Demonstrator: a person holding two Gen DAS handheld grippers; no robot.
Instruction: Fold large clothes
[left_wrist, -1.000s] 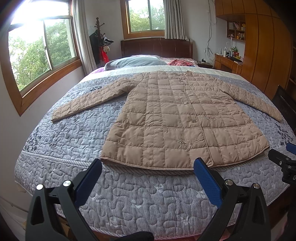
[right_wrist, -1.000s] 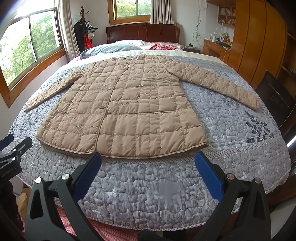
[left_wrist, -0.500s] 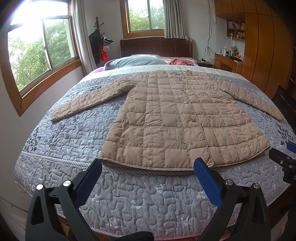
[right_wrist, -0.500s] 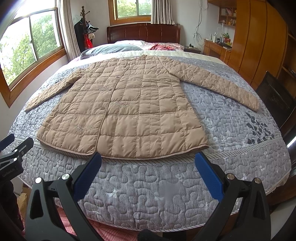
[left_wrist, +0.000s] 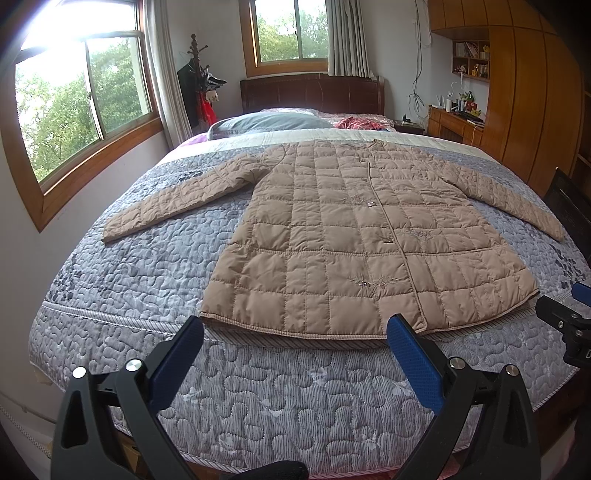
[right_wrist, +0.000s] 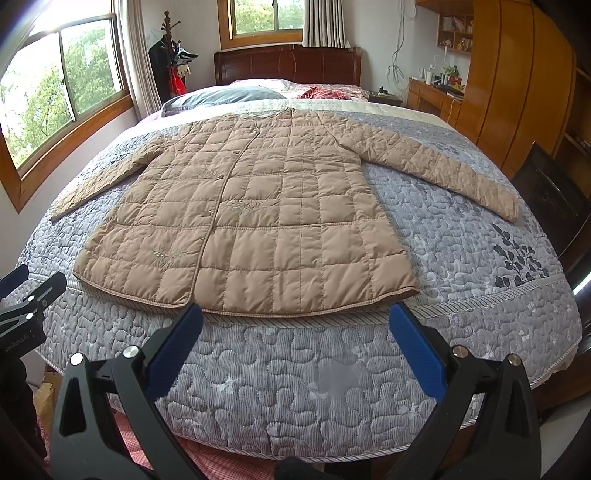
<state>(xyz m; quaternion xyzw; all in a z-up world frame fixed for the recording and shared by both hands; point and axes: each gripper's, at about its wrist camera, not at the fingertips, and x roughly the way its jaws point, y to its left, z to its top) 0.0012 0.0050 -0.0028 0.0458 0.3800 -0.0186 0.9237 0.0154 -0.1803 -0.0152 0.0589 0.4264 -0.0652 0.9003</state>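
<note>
I have the tan quilted coat spread flat and face up on the grey quilted bedspread, both sleeves stretched out to the sides, collar toward the dark headboard and hem nearest me at the foot of the bed. Compared with a second ago I see almost no change: the coat lies exactly as it did, and both views have only drifted slightly. My left gripper hangs short of the hem with its blue pads spread wide and nothing between them. My right gripper does the same, just off the hem's right half, fingers apart and empty. A grey pillow and a red cloth sit beyond the collar, near the headboard.
</note>
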